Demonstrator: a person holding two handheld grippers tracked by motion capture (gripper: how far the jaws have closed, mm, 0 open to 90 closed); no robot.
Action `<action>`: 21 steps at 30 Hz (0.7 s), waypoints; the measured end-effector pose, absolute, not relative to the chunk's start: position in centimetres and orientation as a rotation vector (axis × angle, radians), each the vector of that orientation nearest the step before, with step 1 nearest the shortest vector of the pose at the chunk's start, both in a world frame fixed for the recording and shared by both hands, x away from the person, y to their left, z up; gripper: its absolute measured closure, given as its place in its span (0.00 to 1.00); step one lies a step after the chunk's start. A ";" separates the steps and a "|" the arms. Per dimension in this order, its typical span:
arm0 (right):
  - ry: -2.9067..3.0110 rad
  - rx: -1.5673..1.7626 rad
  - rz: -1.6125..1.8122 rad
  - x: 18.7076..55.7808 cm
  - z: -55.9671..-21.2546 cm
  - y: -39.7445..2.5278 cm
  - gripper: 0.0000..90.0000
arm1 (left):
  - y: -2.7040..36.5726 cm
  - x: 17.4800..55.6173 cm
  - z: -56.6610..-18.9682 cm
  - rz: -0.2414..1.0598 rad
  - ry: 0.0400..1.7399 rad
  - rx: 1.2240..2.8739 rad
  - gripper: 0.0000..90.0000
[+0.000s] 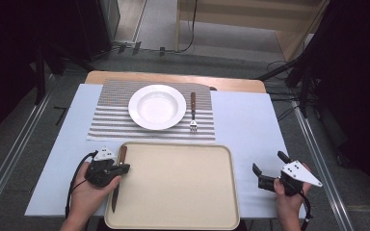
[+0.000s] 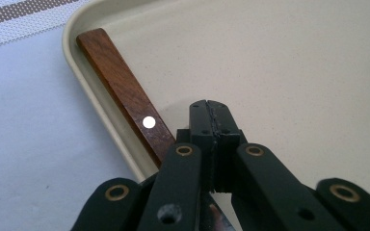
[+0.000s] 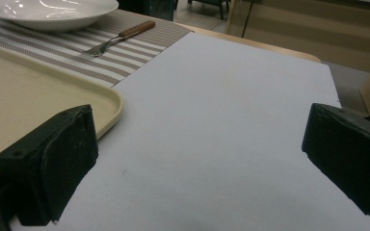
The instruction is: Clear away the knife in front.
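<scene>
One knife, one fork, one plate, one tray, one striped placemat — and two grippers — left, right.

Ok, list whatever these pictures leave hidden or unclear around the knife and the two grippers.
- Wooden-handled knife: in the left gripper view the left gripper covers its blade; in the high view the same gripper covers its middle.
- Whether the left jaws, pressed together, pinch the knife: cannot tell.
- Right gripper: its view cuts off both open jaws at the edges.
- Beige plastic tray: the bottom edge of the high view cuts off its near rim.
</scene>
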State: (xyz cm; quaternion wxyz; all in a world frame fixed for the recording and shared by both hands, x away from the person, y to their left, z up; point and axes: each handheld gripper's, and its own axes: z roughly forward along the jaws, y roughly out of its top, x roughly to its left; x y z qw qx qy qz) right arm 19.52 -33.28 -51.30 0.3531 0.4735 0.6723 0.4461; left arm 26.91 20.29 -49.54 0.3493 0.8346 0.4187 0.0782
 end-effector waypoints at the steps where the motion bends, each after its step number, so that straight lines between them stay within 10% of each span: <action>1: 1.739 1.225 1.155 19.5 -51.3 -33.3 0.00 | 20.3 26.9 -49.5 0.203 1.088 2.160 0.99; 16: 1.744 1.219 1.146 19.5 -51.3 -33.1 0.00 | 22.0 25.8 -47.7 0.355 1.036 1.942 0.54; 19: 1.745 1.220 1.145 19.6 -51.3 -33.1 0.00 | 22.7 26.0 -47.3 0.326 1.047 1.892 0.38; 21: 1.746 1.220 1.144 19.6 -51.3 -33.1 0.00 | 23.0 26.3 -47.4 0.293 1.061 1.890 0.08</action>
